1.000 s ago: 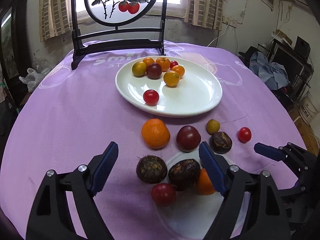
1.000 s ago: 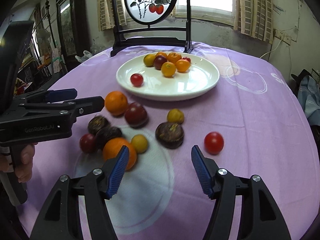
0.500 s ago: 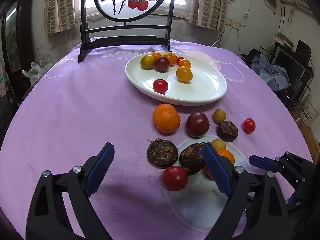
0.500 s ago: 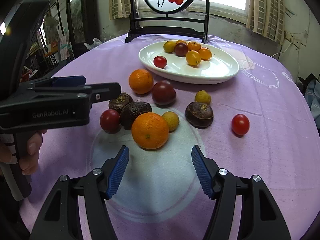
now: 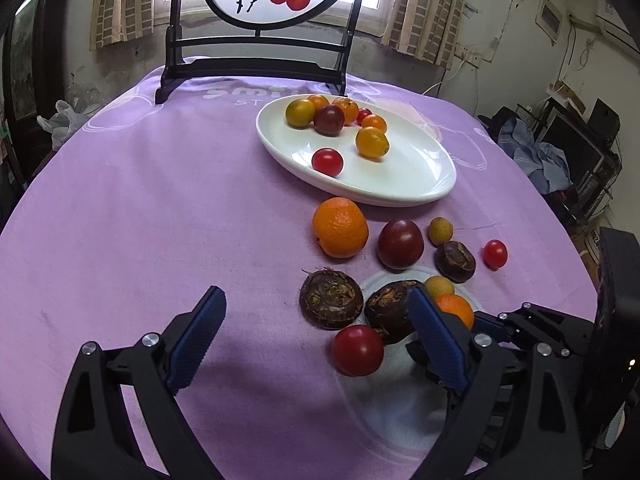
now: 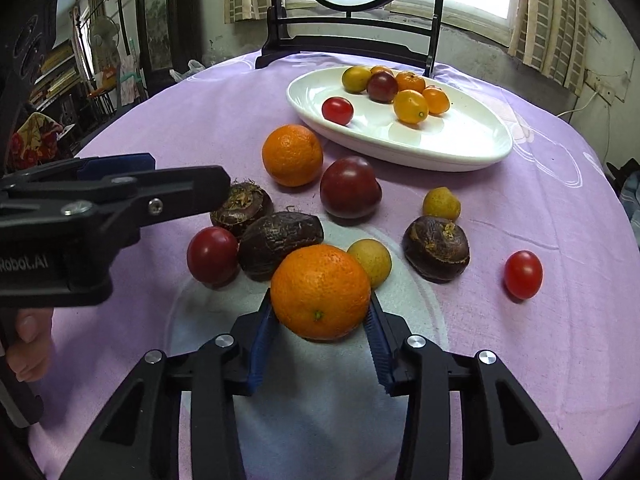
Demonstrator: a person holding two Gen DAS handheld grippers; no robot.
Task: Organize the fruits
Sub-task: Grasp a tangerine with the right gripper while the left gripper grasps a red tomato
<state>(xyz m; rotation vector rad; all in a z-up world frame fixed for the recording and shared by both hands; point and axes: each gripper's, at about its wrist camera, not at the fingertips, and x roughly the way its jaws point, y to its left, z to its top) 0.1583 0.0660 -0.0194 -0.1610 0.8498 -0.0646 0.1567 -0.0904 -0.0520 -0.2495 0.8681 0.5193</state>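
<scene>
While several small fruits already sit on the white plate (image 6: 472, 156), my right tongs (image 6: 320, 320) clamp the near orange (image 6: 320, 296) on the cloth, left tongs (image 5: 316, 336) gaping empty, many loose.

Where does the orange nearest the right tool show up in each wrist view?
Left wrist: the near orange sits lower right, mostly hidden behind the left tool's right finger.
Right wrist: it fills the lower centre, between the right tool's blue pads.
Shared landmark: the white plate.
</scene>
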